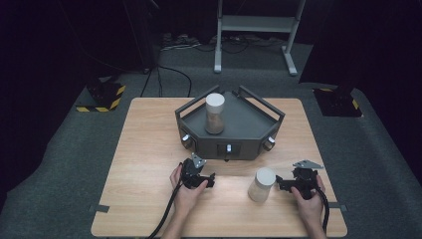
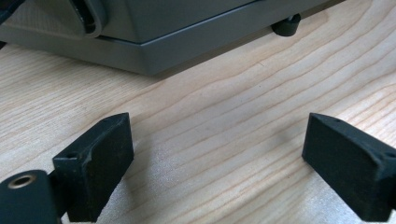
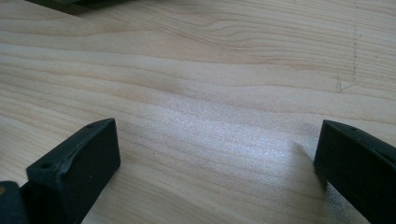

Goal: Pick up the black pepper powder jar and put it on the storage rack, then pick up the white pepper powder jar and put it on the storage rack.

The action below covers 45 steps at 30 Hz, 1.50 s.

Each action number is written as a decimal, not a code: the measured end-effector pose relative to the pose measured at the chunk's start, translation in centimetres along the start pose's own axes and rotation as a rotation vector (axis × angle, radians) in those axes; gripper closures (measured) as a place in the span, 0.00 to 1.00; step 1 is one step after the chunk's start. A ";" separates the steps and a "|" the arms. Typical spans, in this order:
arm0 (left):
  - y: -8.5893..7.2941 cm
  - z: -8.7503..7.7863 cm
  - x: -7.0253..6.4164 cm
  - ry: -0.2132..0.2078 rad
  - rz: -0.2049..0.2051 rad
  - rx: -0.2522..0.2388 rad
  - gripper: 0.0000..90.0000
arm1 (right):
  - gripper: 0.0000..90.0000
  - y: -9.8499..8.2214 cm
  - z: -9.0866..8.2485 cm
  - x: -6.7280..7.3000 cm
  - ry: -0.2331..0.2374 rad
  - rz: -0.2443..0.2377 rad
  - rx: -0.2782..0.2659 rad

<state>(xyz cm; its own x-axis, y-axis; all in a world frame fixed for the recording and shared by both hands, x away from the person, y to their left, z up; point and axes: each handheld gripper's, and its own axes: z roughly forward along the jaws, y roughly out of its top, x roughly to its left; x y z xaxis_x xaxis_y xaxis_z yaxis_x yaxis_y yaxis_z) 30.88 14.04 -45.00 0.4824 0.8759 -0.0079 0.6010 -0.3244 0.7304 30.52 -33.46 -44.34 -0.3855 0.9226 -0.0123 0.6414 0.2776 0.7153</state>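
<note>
From the high view, a grey angular tray [image 1: 249,130] sits on the far half of the wooden table [image 1: 144,164], and serves as the landmark. One white-lidded jar [image 1: 215,113] stands upright inside the tray, toward its left side. A second jar [image 1: 262,184] stands upright on the table in front of the tray's right half, well clear of it. The left gripper [image 1: 208,181] rests in front of the tray's left corner, near it; the right gripper [image 1: 281,183] lies just beside the second jar, on the side away from the tray's middle.

In the left gripper view, the jaws stand spread wide over bare wood, with the tray's grey wall [image 2: 177,46] beyond them.

In the right gripper view, the jaws stand spread wide, nothing between them but table grain.
</note>
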 end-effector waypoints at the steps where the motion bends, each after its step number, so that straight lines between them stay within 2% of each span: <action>1: 0.0 0.0 0.0 0.000 0.000 0.000 0.10 | 0.00 0.0 0.0 0.0 0.000 0.000 0.000; 38: 0.1 0.0 -0.1 0.006 0.005 0.002 0.10 | 0.00 0.1 0.1 0.7 -0.028 0.024 0.000; 45: 0.1 0.0 -0.1 0.006 0.005 0.002 0.10 | 0.02 0.3 -0.5 0.3 0.004 0.016 0.023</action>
<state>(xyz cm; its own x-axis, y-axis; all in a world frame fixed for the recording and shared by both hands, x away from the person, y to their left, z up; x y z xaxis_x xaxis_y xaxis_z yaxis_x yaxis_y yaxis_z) 30.86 13.92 -44.97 0.4813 0.8766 -0.0003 0.5999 -0.3291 0.7292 30.25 -33.24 -43.78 -0.3780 0.9258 0.0016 0.6623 0.2692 0.6992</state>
